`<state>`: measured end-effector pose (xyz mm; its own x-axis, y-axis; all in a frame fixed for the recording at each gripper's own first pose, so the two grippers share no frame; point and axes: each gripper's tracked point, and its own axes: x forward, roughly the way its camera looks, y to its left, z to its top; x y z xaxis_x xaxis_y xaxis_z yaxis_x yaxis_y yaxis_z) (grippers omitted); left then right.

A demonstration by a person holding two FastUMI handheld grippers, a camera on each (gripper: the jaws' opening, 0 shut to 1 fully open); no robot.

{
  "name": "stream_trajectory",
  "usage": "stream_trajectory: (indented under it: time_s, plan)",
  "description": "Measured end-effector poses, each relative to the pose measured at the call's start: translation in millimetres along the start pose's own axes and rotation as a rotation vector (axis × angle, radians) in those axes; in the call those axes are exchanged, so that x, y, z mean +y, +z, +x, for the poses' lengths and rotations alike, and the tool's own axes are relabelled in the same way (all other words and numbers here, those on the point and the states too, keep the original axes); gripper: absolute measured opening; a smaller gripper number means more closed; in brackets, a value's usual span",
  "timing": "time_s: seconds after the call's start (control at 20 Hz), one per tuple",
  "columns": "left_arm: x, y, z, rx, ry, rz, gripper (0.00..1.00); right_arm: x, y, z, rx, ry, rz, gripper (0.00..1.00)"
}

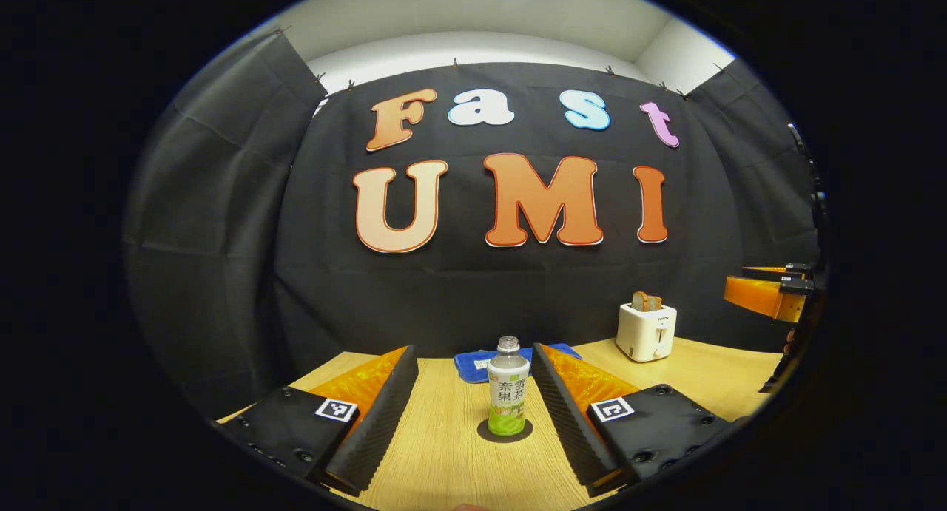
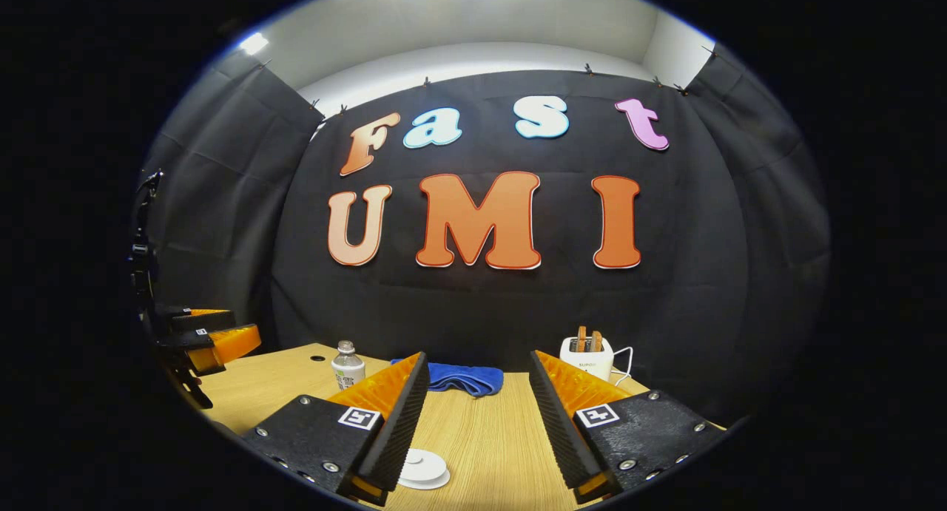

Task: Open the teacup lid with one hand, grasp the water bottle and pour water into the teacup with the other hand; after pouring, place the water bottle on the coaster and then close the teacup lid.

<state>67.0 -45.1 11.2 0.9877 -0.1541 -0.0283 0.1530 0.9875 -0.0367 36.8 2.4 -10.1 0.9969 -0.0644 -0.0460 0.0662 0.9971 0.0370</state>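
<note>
bottle stands on its coaster at twelve o'clock between the wide-open, empty left tongs, lined up for grasping; right tongs gape empty above the lid.

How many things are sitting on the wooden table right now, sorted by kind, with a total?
Bottles: 1, the water bottle, upright on the coaster
Coasters: 1
Lidded teacups: 1, the white teacup lid is on; the cup below is hidden
Cloths: 1, the blue cloth
Toasters: 1, the white toaster holding toast
Total: 5
</note>
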Motion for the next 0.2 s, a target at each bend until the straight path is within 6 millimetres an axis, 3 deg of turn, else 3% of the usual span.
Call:
stream_trajectory:
  time_s: [0.2]
  plan:
    - [0.8,2.4,-1.3,-0.008,0.003,-0.011,0.98,-0.3,-2.7,-1.0,0.006,0.001,-0.006,0.81]
